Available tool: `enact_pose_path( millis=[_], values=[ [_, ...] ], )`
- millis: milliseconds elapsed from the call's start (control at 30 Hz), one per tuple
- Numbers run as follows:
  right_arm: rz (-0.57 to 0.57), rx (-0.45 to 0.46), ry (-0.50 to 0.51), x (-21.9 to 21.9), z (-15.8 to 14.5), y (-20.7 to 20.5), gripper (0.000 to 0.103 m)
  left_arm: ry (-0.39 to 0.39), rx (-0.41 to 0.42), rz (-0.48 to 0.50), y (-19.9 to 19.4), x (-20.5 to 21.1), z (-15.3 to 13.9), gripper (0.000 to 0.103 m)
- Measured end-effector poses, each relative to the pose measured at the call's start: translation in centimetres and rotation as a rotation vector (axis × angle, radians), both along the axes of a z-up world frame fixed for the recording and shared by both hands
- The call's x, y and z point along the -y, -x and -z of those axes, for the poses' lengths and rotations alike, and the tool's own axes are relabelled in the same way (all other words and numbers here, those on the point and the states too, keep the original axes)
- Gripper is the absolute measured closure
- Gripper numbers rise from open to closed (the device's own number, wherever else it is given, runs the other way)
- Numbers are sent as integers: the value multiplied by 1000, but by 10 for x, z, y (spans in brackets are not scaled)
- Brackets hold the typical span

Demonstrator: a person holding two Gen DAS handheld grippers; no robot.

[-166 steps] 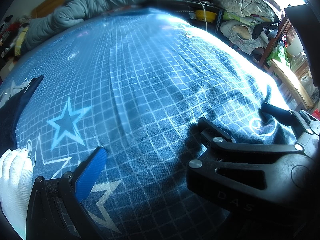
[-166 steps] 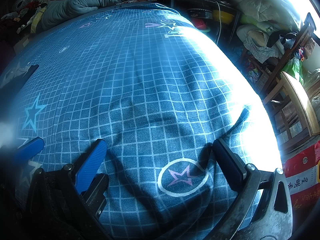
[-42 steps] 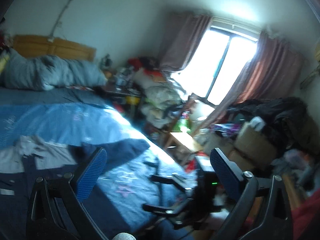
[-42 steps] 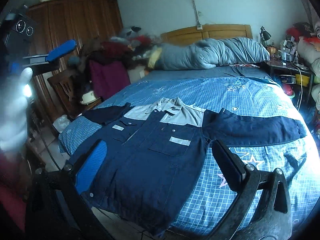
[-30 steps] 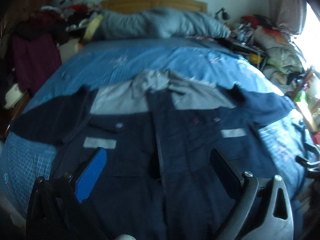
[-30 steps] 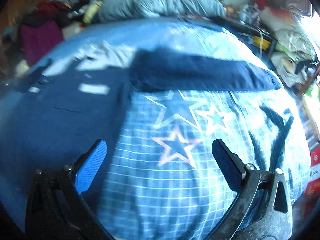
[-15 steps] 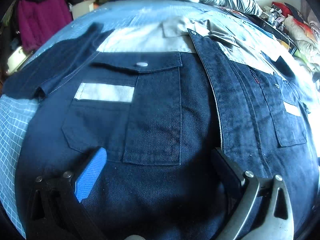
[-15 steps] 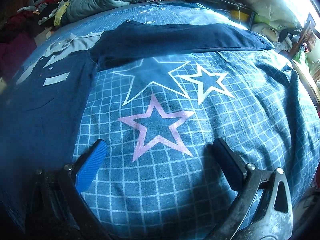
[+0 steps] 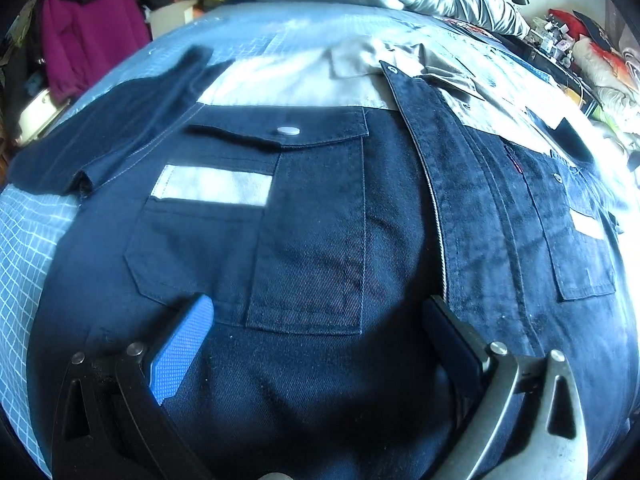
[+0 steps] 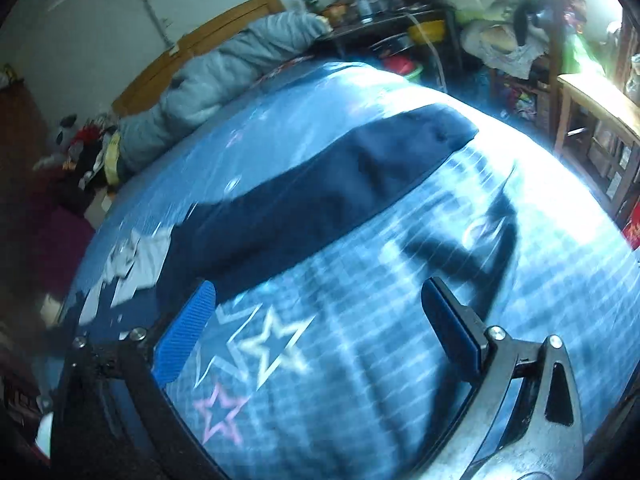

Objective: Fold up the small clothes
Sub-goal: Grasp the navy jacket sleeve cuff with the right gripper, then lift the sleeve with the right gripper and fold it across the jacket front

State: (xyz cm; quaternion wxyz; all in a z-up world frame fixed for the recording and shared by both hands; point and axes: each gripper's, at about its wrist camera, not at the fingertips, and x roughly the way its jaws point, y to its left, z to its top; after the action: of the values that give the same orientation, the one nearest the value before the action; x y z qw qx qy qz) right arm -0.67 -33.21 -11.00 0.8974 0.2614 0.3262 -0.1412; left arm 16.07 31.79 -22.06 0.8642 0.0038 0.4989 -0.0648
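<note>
The navy shirt (image 9: pixel 320 240) is spread flat, unfolded; both the left gripper (image 9: pixel 316 320) and right gripper (image 10: pixel 320 300) are held apart, empty. A sleeve (image 10: pixel 340 184) likely must be gripped next

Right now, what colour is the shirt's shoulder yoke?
Light grey yoke on the navy shirt; left wrist view.

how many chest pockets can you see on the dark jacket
2. One chest pocket lies just ahead of the left gripper, with a grey stripe; the other sits on the jacket's far right panel. Lower pockets may be hidden.
</note>
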Motion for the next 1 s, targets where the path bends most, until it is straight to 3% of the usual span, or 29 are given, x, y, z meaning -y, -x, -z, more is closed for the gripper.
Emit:
enact_pose_path(
  millis=[33,67,100,167,233,333,433,667,700,733,833,1000],
  values=[
    [33,16,-14,28,-2,-9,8,1,0,-1,0,0,0,0],
    [54,31,-58,57,0,-18,18,1,1,-2,-1,0,0,0],
    [63,49,-132,83,5,-28,25,0,2,-3,0,1,0,0],
    [80,67,-281,122,23,-51,48,0,6,-5,-1,1,0,0],
    [103,62,-359,146,39,-68,51,1,8,-9,-1,1,1,0],
    [107,13,-381,159,53,-87,51,0,8,-11,-1,1,1,0],
    [136,-52,-344,157,62,-90,51,1,8,-12,-2,1,1,0],
    [128,-38,-307,155,62,-100,55,3,10,-14,-4,2,1,0],
    [131,-21,-312,156,61,-100,61,2,10,-14,-4,2,1,0],
    [128,9,-334,154,57,-100,86,1,9,-13,-5,2,1,0],
    [50,94,-297,122,20,-105,90,4,10,-12,-5,2,1,0],
    [-225,220,-243,-2,-70,-148,90,2,6,-16,-5,3,-1,0]
  ],
)
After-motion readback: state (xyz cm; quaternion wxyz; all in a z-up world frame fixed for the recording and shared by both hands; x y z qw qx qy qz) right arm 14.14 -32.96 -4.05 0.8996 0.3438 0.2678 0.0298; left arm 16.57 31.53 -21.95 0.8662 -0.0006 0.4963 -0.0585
